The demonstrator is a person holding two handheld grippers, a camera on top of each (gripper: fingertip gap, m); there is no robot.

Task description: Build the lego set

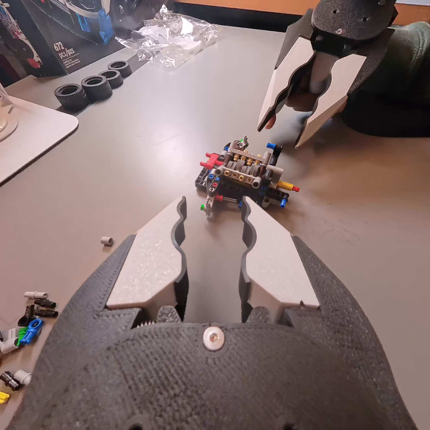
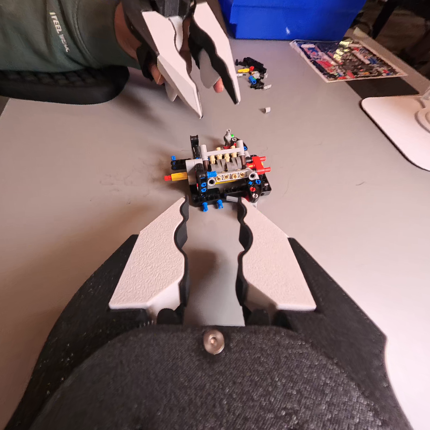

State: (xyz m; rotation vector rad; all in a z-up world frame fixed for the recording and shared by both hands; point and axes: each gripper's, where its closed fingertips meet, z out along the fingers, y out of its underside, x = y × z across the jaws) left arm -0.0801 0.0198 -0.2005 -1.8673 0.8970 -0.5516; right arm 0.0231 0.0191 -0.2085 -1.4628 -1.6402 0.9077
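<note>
- My left gripper (image 1: 214, 204) hangs just short of the lego assembly (image 1: 244, 176), fingers spread wide with bare table between them, gripping nothing.
- My right gripper (image 2: 213, 204) faces the same build from the opposite side, fingers also wide apart and empty; its tips sit right at the near edge of the assembly, though I cannot tell whether they touch.
- The lego assembly sits on the grey table (image 1: 139, 151), roughly between my two grippers: a black frame, a grey beam with tan pins across the top, red connectors on one end, a yellow axle piece with a red tip on the other, blue pins poking out low.
- From the left wrist view, the right gripper shows up top right, tips angled down toward the table beyond the build, fingers parted.
- One small grey bushing (image 1: 107, 240) lies alone on the table, near my left finger.
- A pile of loose parts (image 1: 28, 325) — black, blue, green, grey, yellow — lies at the lower left.
- Four black tires (image 1: 93, 87) stand in a row beside the dark product box (image 1: 58, 35), with a crumpled clear bag (image 1: 169, 37) behind.
- From the right wrist view, an instruction booklet (image 2: 344, 60) lies far right near a blue bin (image 2: 290, 18).
</note>
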